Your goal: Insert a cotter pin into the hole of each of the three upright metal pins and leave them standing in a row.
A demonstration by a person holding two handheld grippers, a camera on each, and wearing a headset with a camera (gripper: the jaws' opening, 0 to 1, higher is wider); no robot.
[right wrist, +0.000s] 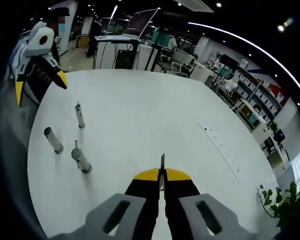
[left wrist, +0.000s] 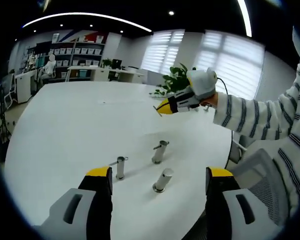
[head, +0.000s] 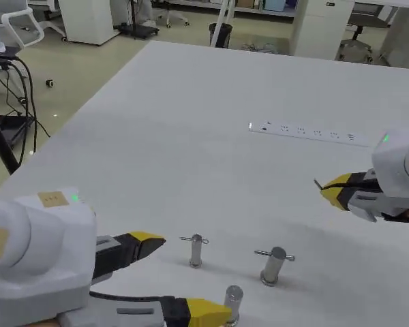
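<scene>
Two silvery upright metal pins (head: 195,253) on the white surface (head: 191,150) carry wire cotter pins (head: 185,239); the bare third pin (head: 233,298) stands nearest; the yellow-tipped right claw (right wrist: 162,176) pinches the last cotter pin (right wrist: 162,161), well apart; the left claw (head: 192,277) gapes wide.

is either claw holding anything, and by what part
The right claw is shut on a cotter pin, pinching one end so the rest sticks out past the tips. The left claw is open and empty.

L tongs (left wrist: 159,174) apart | 3 pins (left wrist: 160,151) upright ahead | R tongs (left wrist: 162,107) beyond, w/ cotter pin (left wrist: 157,111)
</scene>
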